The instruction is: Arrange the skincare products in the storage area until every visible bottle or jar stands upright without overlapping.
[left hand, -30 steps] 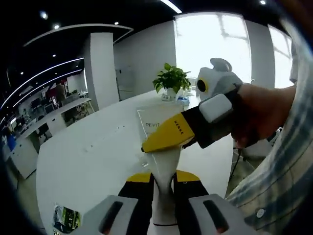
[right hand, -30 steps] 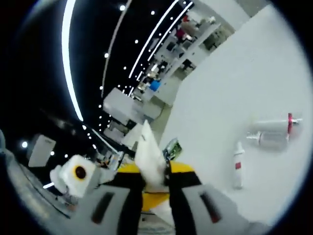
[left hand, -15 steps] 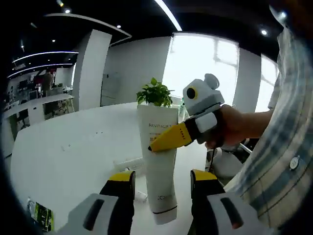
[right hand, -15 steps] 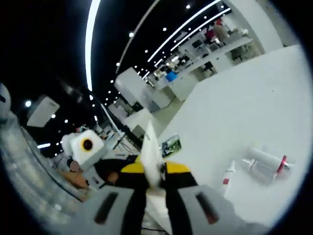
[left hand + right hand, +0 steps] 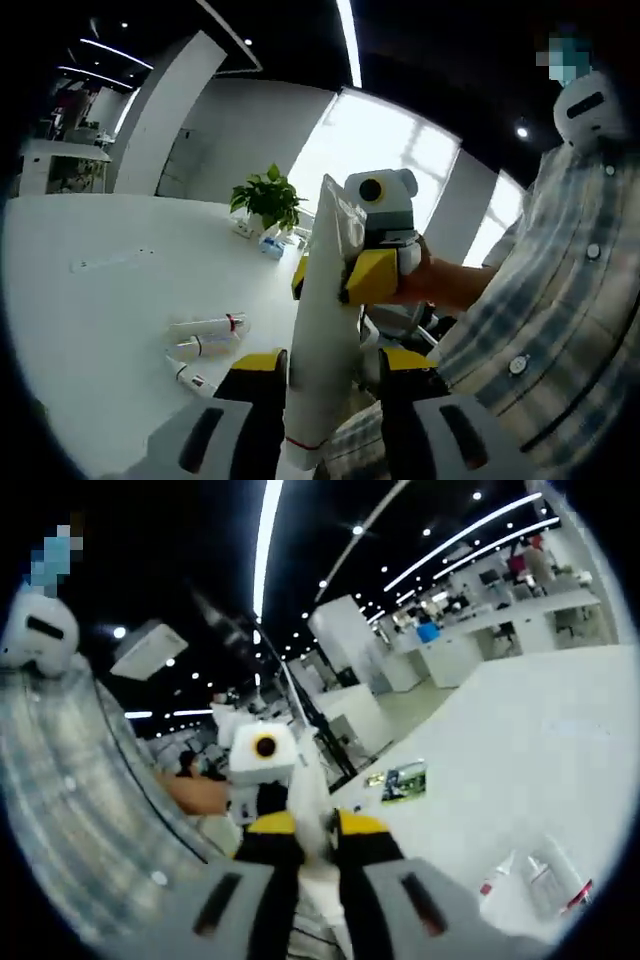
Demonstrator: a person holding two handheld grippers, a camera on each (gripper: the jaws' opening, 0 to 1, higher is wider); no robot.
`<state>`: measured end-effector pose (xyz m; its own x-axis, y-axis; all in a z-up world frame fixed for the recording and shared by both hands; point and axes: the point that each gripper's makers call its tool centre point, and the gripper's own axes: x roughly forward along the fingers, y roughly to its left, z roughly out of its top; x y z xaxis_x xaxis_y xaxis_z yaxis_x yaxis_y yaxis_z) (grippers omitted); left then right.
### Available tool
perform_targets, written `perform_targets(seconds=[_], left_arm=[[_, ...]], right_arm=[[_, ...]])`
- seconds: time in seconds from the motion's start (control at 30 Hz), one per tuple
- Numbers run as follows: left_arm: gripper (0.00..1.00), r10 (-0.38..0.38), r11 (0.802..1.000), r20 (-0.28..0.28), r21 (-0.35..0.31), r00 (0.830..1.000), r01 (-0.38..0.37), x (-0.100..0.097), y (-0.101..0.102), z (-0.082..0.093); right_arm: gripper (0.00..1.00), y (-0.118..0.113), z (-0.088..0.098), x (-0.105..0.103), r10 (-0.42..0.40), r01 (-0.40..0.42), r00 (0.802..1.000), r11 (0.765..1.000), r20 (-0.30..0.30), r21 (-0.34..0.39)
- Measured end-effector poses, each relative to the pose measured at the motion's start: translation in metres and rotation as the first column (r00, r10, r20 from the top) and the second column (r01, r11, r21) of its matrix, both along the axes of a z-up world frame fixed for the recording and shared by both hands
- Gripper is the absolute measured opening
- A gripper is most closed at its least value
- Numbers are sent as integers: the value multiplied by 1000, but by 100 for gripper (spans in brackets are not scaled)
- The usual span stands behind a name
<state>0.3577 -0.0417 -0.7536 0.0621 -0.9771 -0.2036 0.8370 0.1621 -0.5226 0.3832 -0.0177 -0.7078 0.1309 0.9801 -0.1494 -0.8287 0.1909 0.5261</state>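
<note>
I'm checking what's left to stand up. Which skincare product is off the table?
The tall white tube: the right claw pinches its upper part, its lower end between the left claw's jaws. The smaller bottles lie flat on the white table.

A white tube [image 5: 325,330] with a red line near its base is seen. Yellow tips and grey bodies are shown on each hand-held gripper [image 5: 330,375] [image 5: 318,830]. The bench [image 5: 90,300] is white. A grey-white plaid shirt [image 5: 560,300] is worn. The plant [image 5: 268,198] is green.
</note>
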Motion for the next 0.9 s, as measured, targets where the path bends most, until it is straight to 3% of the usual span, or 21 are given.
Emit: perform_targets(seconds=[0.07, 0.27, 0.33, 0.9], left_arm=[[32, -23, 1000, -2, -8, 1000, 23, -5, -1, 1], [31, -97, 993, -37, -67, 995, 94, -20, -3, 8], [29, -123, 990, -51, -81, 991, 118, -25, -4, 9], [19, -113, 993, -14, -26, 993, 113, -28, 2, 1]], right_arm=[[11, 2, 0, -6, 39, -38, 998, 999, -49, 16], [11, 9, 13, -21, 134, -127, 988, 988, -79, 86], [11, 11, 12, -19, 129, -122, 989, 989, -75, 80], [12, 20, 7, -22, 147, -139, 983, 987, -107, 78]])
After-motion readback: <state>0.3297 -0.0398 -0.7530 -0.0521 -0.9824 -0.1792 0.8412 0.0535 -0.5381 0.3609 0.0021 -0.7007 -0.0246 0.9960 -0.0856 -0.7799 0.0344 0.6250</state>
